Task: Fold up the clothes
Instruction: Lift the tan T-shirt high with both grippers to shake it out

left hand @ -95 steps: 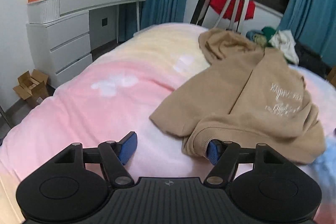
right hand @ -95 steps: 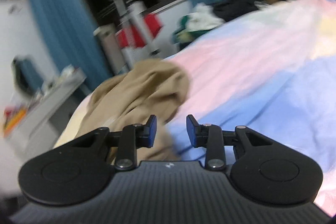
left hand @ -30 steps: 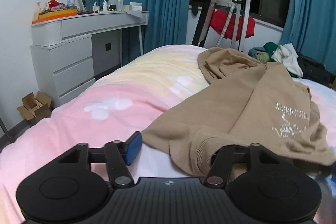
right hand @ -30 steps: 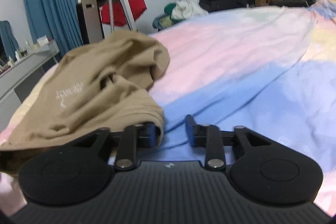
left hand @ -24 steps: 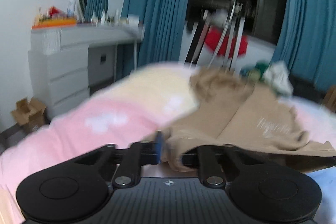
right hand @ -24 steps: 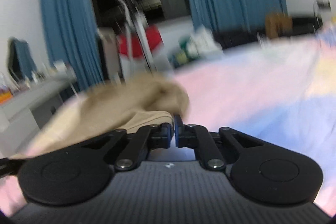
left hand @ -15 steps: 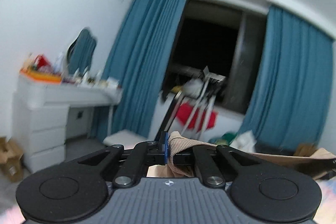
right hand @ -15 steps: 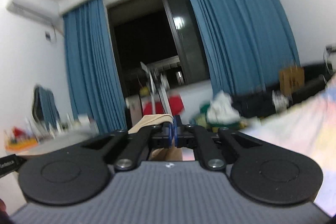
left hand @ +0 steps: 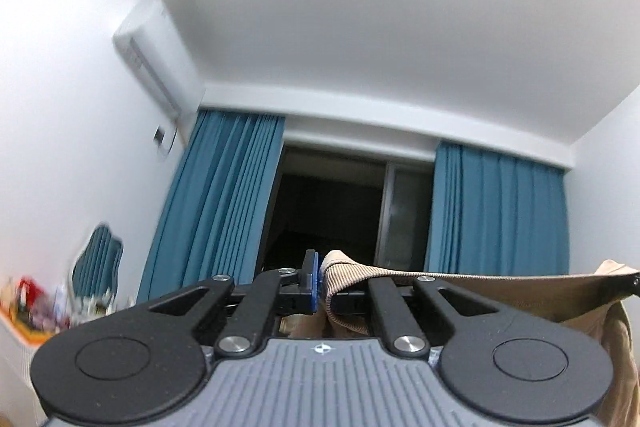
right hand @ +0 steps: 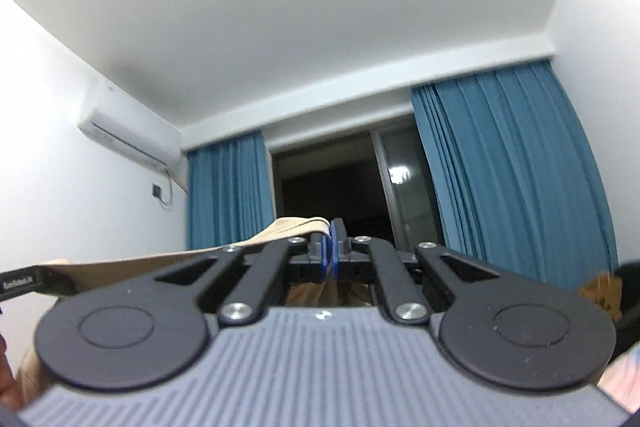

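A tan sweatshirt (left hand: 500, 287) hangs lifted in the air, its ribbed hem stretched taut between the two grippers. My left gripper (left hand: 322, 285) is shut on the ribbed hem, which folds over its right finger. In the right wrist view the same tan sweatshirt (right hand: 160, 263) runs off to the left, and my right gripper (right hand: 330, 255) is shut on its ribbed edge. Both cameras tilt up toward the ceiling; the body of the garment hangs below and is mostly hidden behind the gripper bodies.
Blue curtains (left hand: 216, 203) frame a dark window (left hand: 328, 211). An air conditioner (right hand: 128, 135) is mounted high on the left wall. A dresser top with clutter (left hand: 28, 311) shows at lower left. A brown paper bag (right hand: 600, 291) sits at far right.
Both grippers closed on the sweatshirt's hem while it lay on the bed, then lifted it up. The views swung from the bed to the ceiling and curtain tops.
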Demonstrator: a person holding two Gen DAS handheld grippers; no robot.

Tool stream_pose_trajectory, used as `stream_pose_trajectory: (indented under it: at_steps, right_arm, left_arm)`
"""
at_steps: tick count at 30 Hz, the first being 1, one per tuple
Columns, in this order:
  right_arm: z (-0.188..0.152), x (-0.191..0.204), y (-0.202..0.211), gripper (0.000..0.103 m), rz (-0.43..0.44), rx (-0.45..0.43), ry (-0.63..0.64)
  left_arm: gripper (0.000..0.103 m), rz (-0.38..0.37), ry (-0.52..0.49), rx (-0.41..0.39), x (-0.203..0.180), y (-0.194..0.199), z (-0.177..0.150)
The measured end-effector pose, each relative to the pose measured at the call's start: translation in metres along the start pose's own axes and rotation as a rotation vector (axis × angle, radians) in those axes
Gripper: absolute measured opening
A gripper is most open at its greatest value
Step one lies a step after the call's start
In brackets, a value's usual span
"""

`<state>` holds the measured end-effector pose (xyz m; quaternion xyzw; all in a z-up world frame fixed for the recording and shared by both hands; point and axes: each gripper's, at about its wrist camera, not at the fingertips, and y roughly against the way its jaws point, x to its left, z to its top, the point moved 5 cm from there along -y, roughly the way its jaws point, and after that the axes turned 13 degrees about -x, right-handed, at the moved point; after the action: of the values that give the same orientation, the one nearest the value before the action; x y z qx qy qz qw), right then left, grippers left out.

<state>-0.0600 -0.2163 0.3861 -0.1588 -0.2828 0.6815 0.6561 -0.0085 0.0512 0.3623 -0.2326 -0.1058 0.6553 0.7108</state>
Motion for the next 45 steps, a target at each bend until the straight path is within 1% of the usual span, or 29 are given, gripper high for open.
stream_pose_trajectory:
  at_steps: [2,3,4,6,8,12,13,18,21,23,24,26,27,28,29,31,33,36,38,39,41,44,45]
  right_arm:
    - [0.021,0.002,-0.006,0.005,0.016,-0.005,-0.001]
    - [0.026,0.002,-0.010,0.005,0.018,0.001,0.008]
    - [0.030,0.002,-0.013,0.005,0.020,0.007,0.018]
    - [0.025,-0.003,-0.022,0.005,0.014,0.039,0.036]
    - [0.008,-0.008,-0.032,0.005,-0.001,0.083,0.051]
    - [-0.056,-0.024,-0.056,0.005,-0.042,0.178,0.093]
    - [-0.075,-0.030,-0.064,0.005,-0.053,0.205,0.100]
    - [-0.183,-0.066,-0.109,0.005,-0.104,0.312,0.112]
    - [-0.257,-0.088,-0.139,0.005,-0.132,0.370,0.127]
    - [-0.309,-0.106,-0.157,0.005,-0.148,0.407,0.124]
    - [-0.338,-0.116,-0.165,0.005,-0.156,0.427,0.121]
    - [-0.398,-0.136,-0.180,0.005,-0.170,0.467,0.113]
    - [-0.432,-0.148,-0.185,0.005,-0.182,0.508,0.083]
    - [-0.466,-0.160,-0.190,0.005,-0.194,0.549,0.052]
    - [-0.505,-0.174,-0.193,0.005,-0.210,0.609,-0.001]
    - [-0.571,-0.194,-0.192,0.005,-0.235,0.704,-0.030]
    - [-0.622,-0.211,-0.187,0.005,-0.255,0.786,-0.057]
    - [-0.698,-0.235,-0.178,0.005,-0.285,0.907,-0.097]
    - [-0.747,-0.250,-0.172,0.005,-0.305,0.988,-0.125]
    - [-0.760,-0.254,-0.169,0.005,-0.312,1.019,-0.121]
    - [-0.776,-0.259,-0.169,0.006,-0.317,1.059,-0.114]
    - [-0.781,-0.257,-0.167,0.007,-0.292,1.073,-0.104]
    - [-0.782,-0.254,-0.167,0.007,-0.281,1.080,-0.083]
  left_arm:
    - [0.010,-0.001,-0.005,0.012,-0.004,-0.006,0.000]
    - [0.011,-0.002,-0.007,0.017,-0.006,-0.009,0.001]
    - [0.011,-0.002,-0.010,0.023,-0.008,-0.011,0.001]
    - [0.011,-0.003,-0.015,0.035,-0.012,-0.017,0.001]
    - [0.011,-0.004,-0.020,0.046,-0.017,-0.023,0.002]
    - [0.011,-0.006,-0.030,0.069,-0.025,-0.034,0.003]
    - [0.011,-0.002,-0.038,0.092,-0.024,-0.044,-0.012]
    - [0.011,0.029,-0.068,0.210,-0.018,-0.113,-0.116]
    - [0.011,0.054,-0.089,0.266,-0.012,-0.159,-0.191]
    - [0.011,0.073,-0.101,0.312,-0.004,-0.197,-0.250]
    - [0.011,0.083,-0.095,0.347,-0.001,-0.214,-0.287]
    - [0.011,0.102,-0.082,0.410,0.005,-0.238,-0.359]
    - [0.011,0.112,-0.087,0.440,0.009,-0.248,-0.391]
    - [0.011,0.126,-0.096,0.474,0.014,-0.255,-0.428]
    - [0.011,0.140,-0.106,0.509,0.019,-0.262,-0.465]
    - [0.011,0.136,-0.138,0.583,0.029,-0.277,-0.539]
    - [0.011,0.134,-0.169,0.639,0.040,-0.284,-0.603]
    - [0.011,0.115,-0.181,0.775,0.052,-0.287,-0.690]
    - [0.011,0.091,-0.197,0.856,0.054,-0.285,-0.735]
    - [0.011,0.079,-0.205,0.896,0.055,-0.285,-0.756]
    - [0.012,0.054,-0.261,0.908,0.057,-0.287,-0.784]
    - [0.012,0.031,-0.318,0.902,0.055,-0.286,-0.807]
    - [0.012,0.032,-0.319,0.905,0.054,-0.287,-0.802]
